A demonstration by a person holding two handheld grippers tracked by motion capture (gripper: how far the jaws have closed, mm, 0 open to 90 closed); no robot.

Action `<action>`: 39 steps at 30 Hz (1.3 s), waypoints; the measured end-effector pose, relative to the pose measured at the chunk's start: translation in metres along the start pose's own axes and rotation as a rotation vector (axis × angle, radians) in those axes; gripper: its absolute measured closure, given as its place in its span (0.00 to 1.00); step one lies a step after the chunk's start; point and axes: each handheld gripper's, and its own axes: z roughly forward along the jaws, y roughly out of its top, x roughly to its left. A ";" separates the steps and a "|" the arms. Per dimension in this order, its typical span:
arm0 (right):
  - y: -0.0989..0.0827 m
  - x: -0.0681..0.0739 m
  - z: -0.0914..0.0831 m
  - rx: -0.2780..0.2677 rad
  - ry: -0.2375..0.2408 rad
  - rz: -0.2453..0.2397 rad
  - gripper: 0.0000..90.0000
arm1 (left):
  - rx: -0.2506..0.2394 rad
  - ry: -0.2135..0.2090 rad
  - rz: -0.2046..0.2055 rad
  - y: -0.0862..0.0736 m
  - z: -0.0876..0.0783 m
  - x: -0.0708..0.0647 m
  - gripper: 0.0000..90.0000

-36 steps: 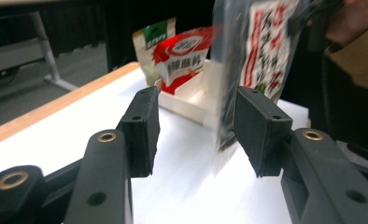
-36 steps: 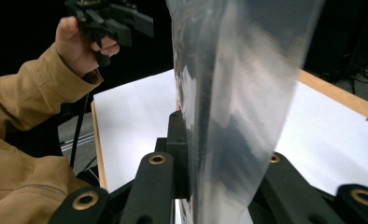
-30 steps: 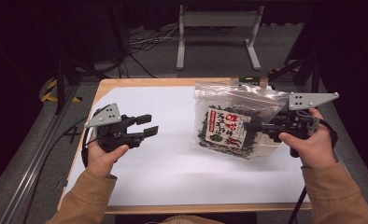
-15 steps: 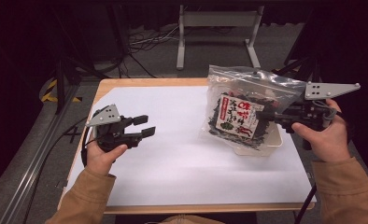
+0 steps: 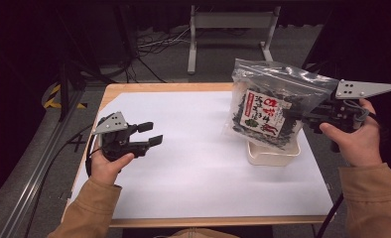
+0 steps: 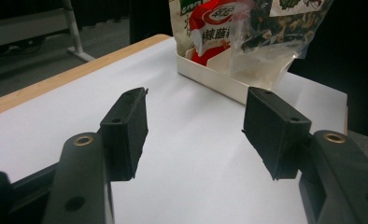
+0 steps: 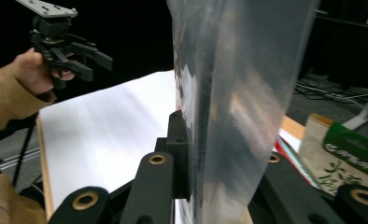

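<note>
High view: I see a big table (image 5: pixel 183 198) with a white sheet on top and a wood edge. Over its right side I hold up a clear zip bag (image 5: pixel 270 106). The bag hangs in the air, just above a small white tray (image 5: pixel 273 153) that sits on the table. Inside the bag is dark, leafy stuff and a packet with a red and white label. The label has Asian writing, but I cannot read it from here.

In the left gripper view, a red pack stands in the tray (image 6: pixel 219 79), and I can read "綠藤" on it in white. In the right gripper view, a green pack near the right edge has writing too, too small to read.

My right gripper (image 5: pixel 295 115) pinches the bag's side, with the jaws pressed on the plastic. My left gripper (image 5: pixel 150 134) is well apart from the bag, low over the left side of the table. Its jaws have just been opening, and they stand spread with nothing between them.
</note>
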 end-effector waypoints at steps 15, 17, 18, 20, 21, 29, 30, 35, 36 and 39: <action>-0.008 -0.011 -0.007 0.031 -0.138 -0.034 0.84 | 0.017 0.011 -0.014 -0.003 -0.001 0.003 0.43; -0.010 -0.013 -0.008 0.033 -0.153 -0.027 0.84 | 0.016 0.010 -0.016 -0.004 -0.001 0.003 0.43; -0.011 -0.013 -0.008 0.036 -0.163 -0.020 0.84 | 0.016 0.010 -0.020 -0.004 -0.001 0.004 0.43; -0.013 -0.015 -0.008 0.040 -0.188 -0.015 0.84 | 0.017 0.015 -0.015 -0.004 0.000 0.005 0.42; -0.014 -0.016 -0.008 0.041 -0.193 -0.009 0.84 | 0.017 0.015 -0.021 -0.004 0.000 0.004 0.42; -0.020 -0.022 -0.006 0.054 -0.223 0.016 0.84 | 0.021 0.013 -0.025 -0.005 0.000 0.006 0.41; -0.021 -0.022 -0.005 0.056 -0.226 0.020 0.84 | 0.023 0.014 -0.028 -0.005 0.000 0.006 0.41; -0.028 -0.027 -0.001 0.065 -0.240 0.044 0.84 | 0.027 0.014 -0.030 -0.005 0.000 0.007 0.41; -0.030 -0.028 0.000 0.066 -0.241 0.047 0.84 | 0.028 0.014 -0.031 -0.005 0.000 0.007 0.41; -0.034 -0.030 0.002 0.072 -0.244 0.052 0.84 | 0.029 0.015 -0.030 -0.006 0.000 0.007 0.41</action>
